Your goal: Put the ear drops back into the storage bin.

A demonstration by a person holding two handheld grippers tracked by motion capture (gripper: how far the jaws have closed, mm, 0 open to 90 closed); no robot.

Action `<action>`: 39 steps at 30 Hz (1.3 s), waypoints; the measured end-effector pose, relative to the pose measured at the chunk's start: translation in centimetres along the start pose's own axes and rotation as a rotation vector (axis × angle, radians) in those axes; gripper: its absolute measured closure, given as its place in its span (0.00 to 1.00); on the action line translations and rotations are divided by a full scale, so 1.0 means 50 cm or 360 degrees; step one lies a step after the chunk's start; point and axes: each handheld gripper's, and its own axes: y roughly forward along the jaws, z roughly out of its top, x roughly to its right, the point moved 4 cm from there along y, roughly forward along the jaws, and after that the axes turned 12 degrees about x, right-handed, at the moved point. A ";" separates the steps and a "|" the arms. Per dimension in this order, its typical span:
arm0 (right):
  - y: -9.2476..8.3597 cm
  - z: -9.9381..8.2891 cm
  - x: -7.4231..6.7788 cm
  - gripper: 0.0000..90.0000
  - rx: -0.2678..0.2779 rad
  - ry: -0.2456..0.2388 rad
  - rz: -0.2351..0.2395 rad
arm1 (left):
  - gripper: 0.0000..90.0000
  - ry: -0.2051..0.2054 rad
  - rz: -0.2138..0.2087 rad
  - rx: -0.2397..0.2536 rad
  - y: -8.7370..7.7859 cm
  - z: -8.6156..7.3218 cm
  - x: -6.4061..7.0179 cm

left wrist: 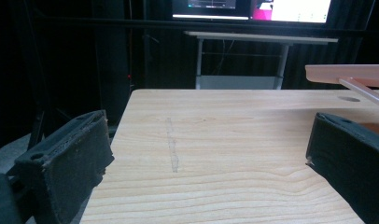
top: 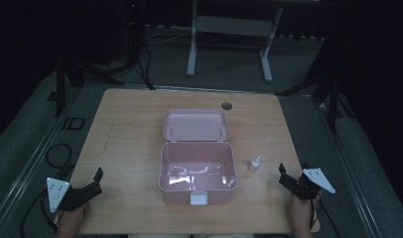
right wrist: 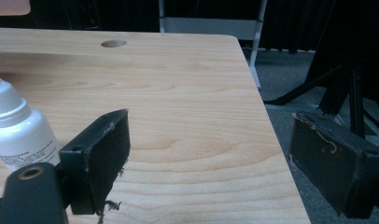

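An open pink box sits mid-table, its lid tipped back behind it; something pale and glossy lies on its floor. A small white bottle with a white cap stands upright just right of the box. My left gripper rests at the table's near left corner, jaws open and holding nothing. My right gripper is at the near right, also open and unloaded, a short way right of the bottle. The right gripper view puts the bottle left of and outside my right gripper. The left gripper view has the lid's edge beyond my left gripper.
The wooden table has a round cable hole near its far edge. A white-legged desk stands on the carpet beyond, and dark stands flank the table. The table's right edge runs under my right gripper's outer jaw.
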 end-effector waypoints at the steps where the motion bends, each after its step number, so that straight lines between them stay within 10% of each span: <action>1: 0.000 0.000 0.000 0.14 -0.0004 -0.0005 -0.0005 | 0.00 0.0001 -0.0002 -0.0005 0.000 0.000 0.000; 12: 0.008 -0.001 -0.008 0.14 -0.0049 -0.0054 -0.0002 | 0.00 -0.0008 -0.0006 -0.0006 0.001 -0.001 -0.001; 39: -0.006 0.002 -0.023 0.13 -0.0821 -0.0094 0.0324 | 0.00 0.0009 -0.0003 -0.0024 0.003 -0.003 -0.001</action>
